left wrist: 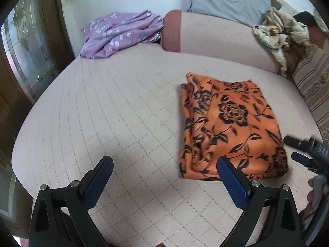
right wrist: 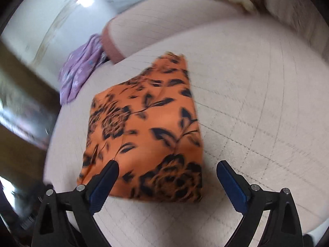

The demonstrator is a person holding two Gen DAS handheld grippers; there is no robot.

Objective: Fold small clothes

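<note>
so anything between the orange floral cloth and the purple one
Only bare quilted mattress lies between the orange cloth and the purple garment; the left wrist view shows it.

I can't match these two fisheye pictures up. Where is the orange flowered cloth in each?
Left wrist view: orange flowered cloth lies right of centre on the quilted bed.
Right wrist view: it lies centre-left, just beyond the open right claw.
Shared landmark: purple flowered garment, far left.

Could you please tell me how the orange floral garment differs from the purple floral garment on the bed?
The orange black-flowered garment lies folded into a flat rectangle mid-mattress; the purple white-flowered garment sits crumpled and unfolded at the far edge. The orange one carries large dark blooms, the purple one small pale blossoms. Both are floral fabrics, and neither is held by a claw.
</note>
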